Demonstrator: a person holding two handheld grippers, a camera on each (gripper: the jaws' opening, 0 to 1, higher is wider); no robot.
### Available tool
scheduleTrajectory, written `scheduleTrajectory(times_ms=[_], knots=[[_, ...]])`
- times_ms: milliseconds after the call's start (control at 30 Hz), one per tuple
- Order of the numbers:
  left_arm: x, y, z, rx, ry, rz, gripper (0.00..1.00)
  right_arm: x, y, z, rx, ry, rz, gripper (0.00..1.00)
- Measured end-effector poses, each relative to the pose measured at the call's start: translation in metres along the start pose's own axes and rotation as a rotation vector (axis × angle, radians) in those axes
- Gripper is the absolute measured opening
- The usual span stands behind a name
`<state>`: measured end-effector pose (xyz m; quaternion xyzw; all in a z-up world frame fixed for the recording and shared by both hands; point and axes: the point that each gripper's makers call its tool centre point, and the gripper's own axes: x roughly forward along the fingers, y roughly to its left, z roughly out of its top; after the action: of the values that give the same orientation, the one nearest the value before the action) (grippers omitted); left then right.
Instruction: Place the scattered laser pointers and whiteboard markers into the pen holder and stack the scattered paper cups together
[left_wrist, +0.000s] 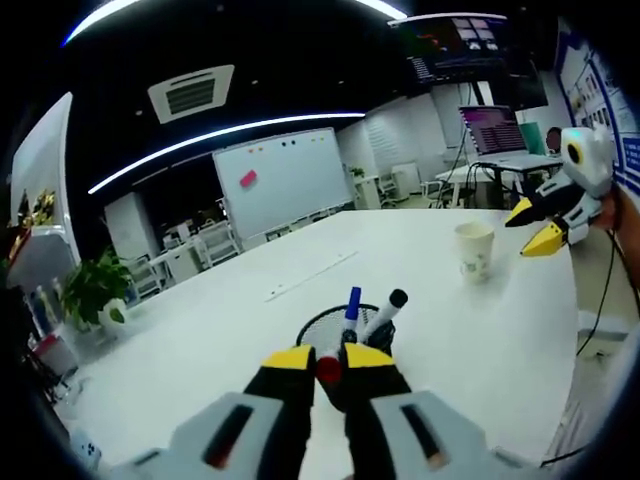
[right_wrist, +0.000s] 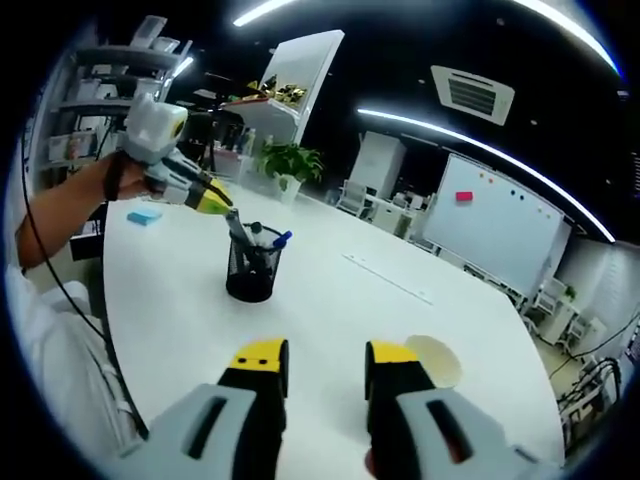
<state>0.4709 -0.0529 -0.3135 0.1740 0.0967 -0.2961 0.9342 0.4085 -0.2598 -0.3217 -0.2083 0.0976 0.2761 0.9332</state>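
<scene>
My left gripper (left_wrist: 329, 357) is shut on a red-capped marker (left_wrist: 328, 369), holding it just above the black mesh pen holder (left_wrist: 318, 326). A blue-capped marker (left_wrist: 352, 304) and a black-capped marker (left_wrist: 386, 309) stand in the holder. A white paper cup (left_wrist: 474, 248) stands upright further along the table, close to my right gripper (left_wrist: 533, 226). In the right gripper view, my right gripper (right_wrist: 326, 355) is open and holds nothing, with the paper cup (right_wrist: 436, 360) just right of its jaw. The left gripper (right_wrist: 208, 199) angles its marker (right_wrist: 238, 230) into the pen holder (right_wrist: 251, 274).
The white table (right_wrist: 330, 300) carries a thin long strip (right_wrist: 386, 278) and a blue pad (right_wrist: 144, 215) near its far left. A person's arm (right_wrist: 55, 225) reaches in from the left. A whiteboard (left_wrist: 280, 180), a plant (left_wrist: 92, 290) and desks stand beyond.
</scene>
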Motion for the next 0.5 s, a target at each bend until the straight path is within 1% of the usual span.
scheduleTrajectory(times_ms=[233, 500], knots=[[0.0019, -0.0005, -0.0048, 0.011, 0.017, -0.004, 0.12, 0.002, 0.0005, -0.0021, 0.005, 0.001, 0.003, 0.31], [0.0032, -0.0023, -0.0042, 0.014, 0.021, -0.009, 0.12, 0.0023, -0.0018, -0.0019, 0.01, -0.002, 0.002, 0.31]])
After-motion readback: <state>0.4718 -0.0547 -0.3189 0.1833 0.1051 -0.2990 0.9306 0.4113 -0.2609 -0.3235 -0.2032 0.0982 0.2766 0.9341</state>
